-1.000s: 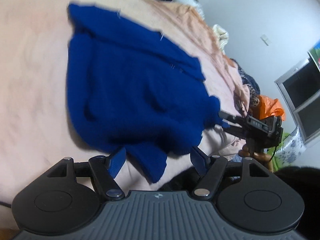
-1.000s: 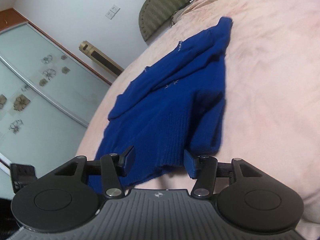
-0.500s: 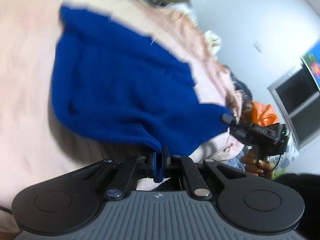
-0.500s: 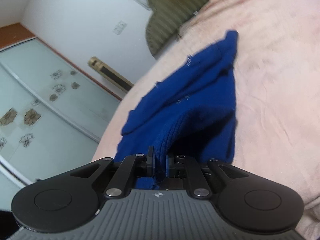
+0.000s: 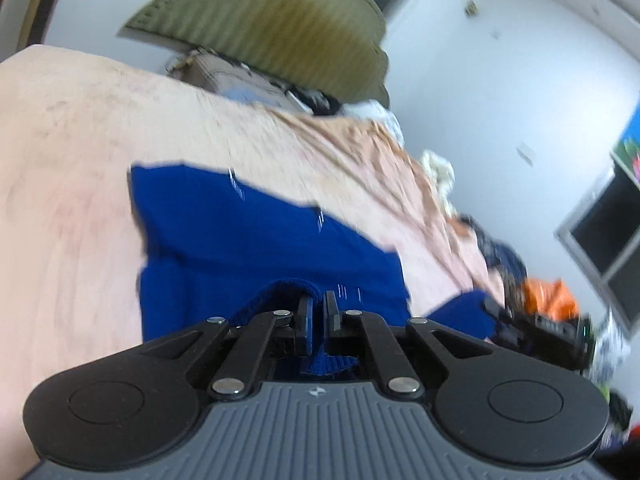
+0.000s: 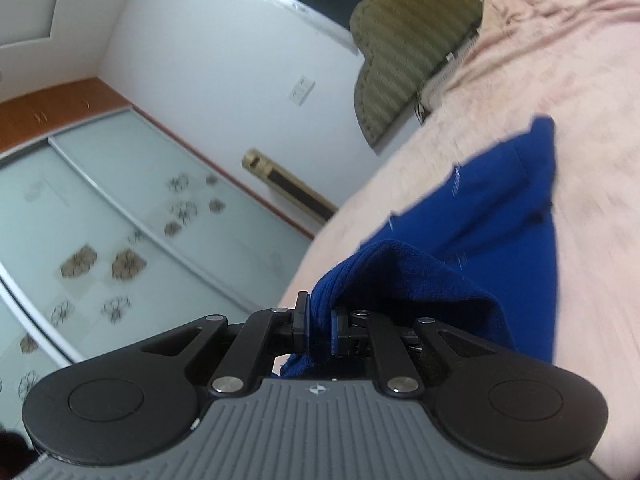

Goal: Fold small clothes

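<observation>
- While your left gripper [image 5: 317, 316] has its jaws pinched together on a ribbed edge of the blue sweater [image 5: 248, 240], the rest of that sweater lies spread on the pink bedcover [image 5: 60, 168], reaching up and to the left in the left wrist view.
- Only your left camera shows the far side of the bed: a heap of crumpled clothes [image 5: 440, 172] along its edge, something orange [image 5: 548, 296] beyond it, and a dark window [image 5: 604, 220] in the white wall.
- At the right edge of that same view you can see your right gripper [image 5: 504, 320], blurred, with blue cloth at its tip; you cannot tell how its jaws stand from here.
- Your right camera settles that: the right gripper [image 6: 320, 326] has its jaws nearly together, clamped on a bunched fold of the blue sweater [image 6: 500, 216], which is lifted at the jaws and slopes down to the bedcover [image 6: 592, 80].
- Only this view shows the frosted sliding doors with flower patterns [image 6: 120, 220] and the wall socket [image 6: 302, 89] on the left.
- Both views share the olive padded headboard [image 5: 272, 28] at the bed's far end.
</observation>
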A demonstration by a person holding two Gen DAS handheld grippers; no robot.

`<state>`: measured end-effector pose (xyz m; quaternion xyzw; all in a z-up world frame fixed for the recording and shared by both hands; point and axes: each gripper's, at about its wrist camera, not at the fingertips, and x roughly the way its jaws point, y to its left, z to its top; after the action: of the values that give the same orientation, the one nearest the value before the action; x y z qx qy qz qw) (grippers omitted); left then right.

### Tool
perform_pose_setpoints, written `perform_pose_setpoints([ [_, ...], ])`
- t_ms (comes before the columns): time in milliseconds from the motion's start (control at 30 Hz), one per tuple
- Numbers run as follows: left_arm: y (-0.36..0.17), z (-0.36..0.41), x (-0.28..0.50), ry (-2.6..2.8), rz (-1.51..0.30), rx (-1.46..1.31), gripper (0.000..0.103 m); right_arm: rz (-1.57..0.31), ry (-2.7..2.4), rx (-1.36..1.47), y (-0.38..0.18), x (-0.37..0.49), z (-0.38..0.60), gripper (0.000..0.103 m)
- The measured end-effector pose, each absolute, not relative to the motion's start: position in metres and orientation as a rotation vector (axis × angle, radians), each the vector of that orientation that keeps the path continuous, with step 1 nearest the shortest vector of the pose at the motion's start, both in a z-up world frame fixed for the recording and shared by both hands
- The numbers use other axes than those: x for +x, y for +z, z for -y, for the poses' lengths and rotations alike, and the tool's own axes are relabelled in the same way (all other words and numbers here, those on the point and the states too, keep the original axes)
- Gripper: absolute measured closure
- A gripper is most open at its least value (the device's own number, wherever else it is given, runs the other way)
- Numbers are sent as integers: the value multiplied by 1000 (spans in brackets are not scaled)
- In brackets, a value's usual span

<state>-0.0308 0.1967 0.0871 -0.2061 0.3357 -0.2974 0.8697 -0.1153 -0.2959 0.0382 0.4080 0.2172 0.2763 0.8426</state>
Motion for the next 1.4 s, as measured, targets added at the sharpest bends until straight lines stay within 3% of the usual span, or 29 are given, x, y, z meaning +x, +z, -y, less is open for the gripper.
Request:
perform_pose_setpoints([
  [200,98,-187,37,-525,-646,-429,98,-387,521,992,33,-55,306,89],
  [600,70,-144,171,-317,-631,-287,98,-478,330,1094,-14,68,316,88],
  [633,61,-136,186,-279,-630,-231,98,-491,313,1095,-18,81,316,83],
  [733,37,-125,214,-109,-651,-87,98,-543,197,1059,-31,108,321,51],
  [833,19,-136,227,-88,-758,-145,98,-505,100,985,-28,108,326,51],
  [1000,19,-148,204,-83,-753,-135,94,-482,100,818,-12,97,324,41],
  [1100,23,-149,184,-142,-755,-111,86,-541,145,753,-11,107,320,32],
  [1167,27,-147,170,-181,-737,-83,71,-611,176,660,-13,114,310,29],
  [1233,33,-142,156,-243,-688,-18,43,-684,185,498,-12,127,290,28],
  [1267,36,-134,150,-259,-652,39,34,-701,176,379,-12,128,277,28],
  [1400,32,-87,143,-269,-571,342,24,-688,2,-93,-13,150,235,24],
])
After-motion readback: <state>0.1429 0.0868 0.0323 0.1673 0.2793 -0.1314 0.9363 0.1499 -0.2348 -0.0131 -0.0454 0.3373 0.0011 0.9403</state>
